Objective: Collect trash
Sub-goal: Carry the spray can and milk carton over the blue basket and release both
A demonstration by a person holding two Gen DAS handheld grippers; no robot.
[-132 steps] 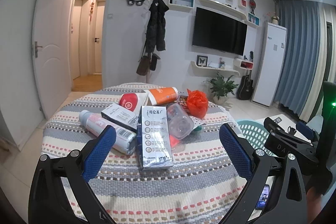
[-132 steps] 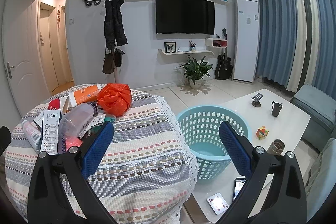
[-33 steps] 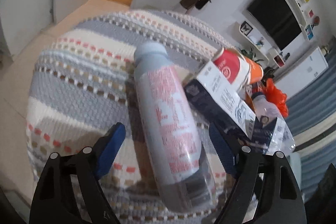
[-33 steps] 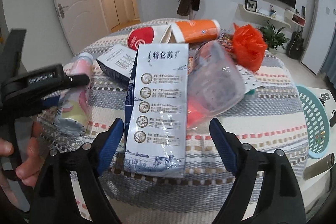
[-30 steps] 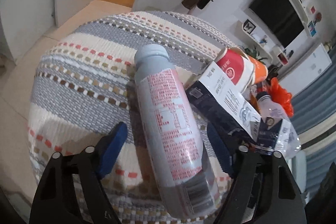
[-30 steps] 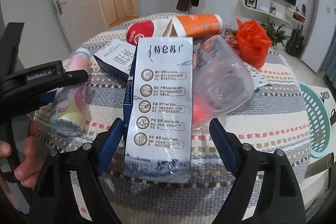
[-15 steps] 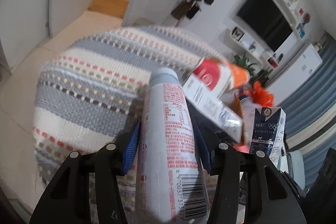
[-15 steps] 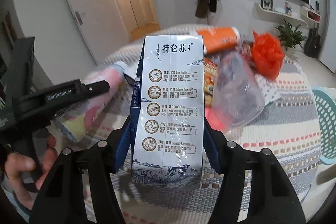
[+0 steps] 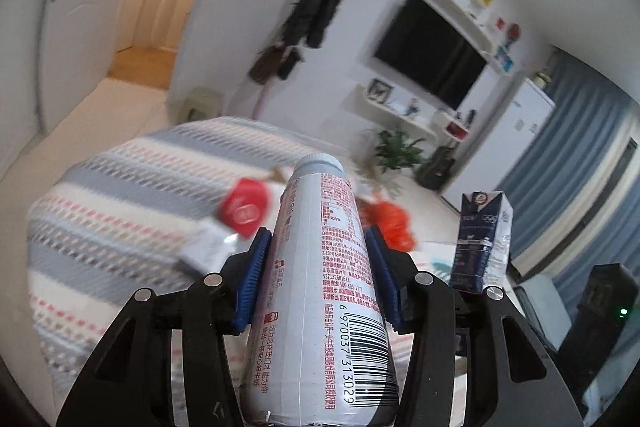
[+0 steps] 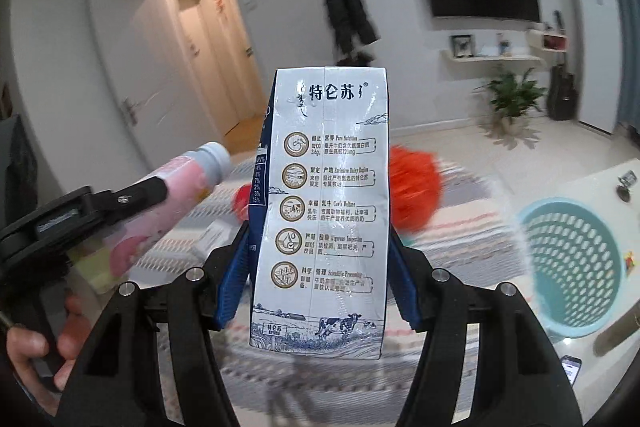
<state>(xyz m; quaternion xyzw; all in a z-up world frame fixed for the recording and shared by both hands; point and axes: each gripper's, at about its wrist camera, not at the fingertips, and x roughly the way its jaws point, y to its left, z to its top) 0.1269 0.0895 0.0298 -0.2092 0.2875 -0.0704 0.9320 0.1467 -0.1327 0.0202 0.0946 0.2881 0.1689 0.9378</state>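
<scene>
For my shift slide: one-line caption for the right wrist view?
Right claw grips a milk carton above the striped table; left claw holds a pink bottle; teal basket waits.

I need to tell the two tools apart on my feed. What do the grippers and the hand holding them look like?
Both look alike: the left gripper and the right gripper have black angular frames with triangular cut-outs, silver round bolts and ribbed blue pads. Seen from the right wrist view, the left gripper's black body carries a blurred white label, and a bare hand is at its handle. No sleeve or cable shows.
</scene>
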